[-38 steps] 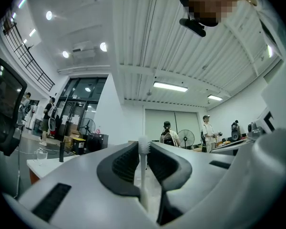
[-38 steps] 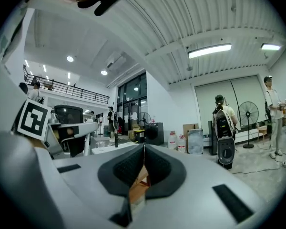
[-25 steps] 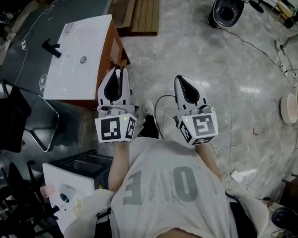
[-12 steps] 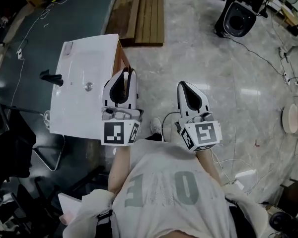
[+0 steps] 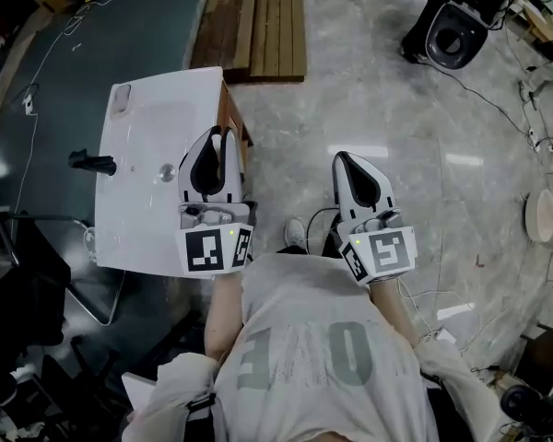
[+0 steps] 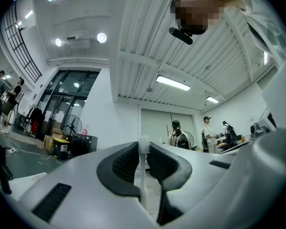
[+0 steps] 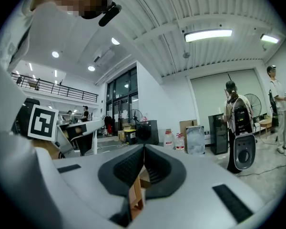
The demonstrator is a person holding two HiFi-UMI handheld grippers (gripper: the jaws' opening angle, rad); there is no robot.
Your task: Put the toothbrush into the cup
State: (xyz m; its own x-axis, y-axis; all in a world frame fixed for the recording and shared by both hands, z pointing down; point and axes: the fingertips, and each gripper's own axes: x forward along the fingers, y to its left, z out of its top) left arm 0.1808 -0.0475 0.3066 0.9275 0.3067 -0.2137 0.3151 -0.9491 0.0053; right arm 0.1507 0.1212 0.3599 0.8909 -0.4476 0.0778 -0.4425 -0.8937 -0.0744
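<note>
Counter (image 5: pixel 138 182) now lies beneath left tool (image 5: pixel 219 136), nearer than before | left tool clamps toothbrush (image 6: pixel 143 175) | right tool (image 7: pixel 144 149) pinched closed, empty | pickup done; cup unseen, insertion remains

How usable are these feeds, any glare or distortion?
Head view: dim, darkest at left, pale glare patches on the glossy floor. Left gripper view: heavy fisheye bending, black corners, bright ceiling lights, yet the toothbrush between the fingers reads sharp. Right gripper view: same fisheye, evenly lit.
</note>
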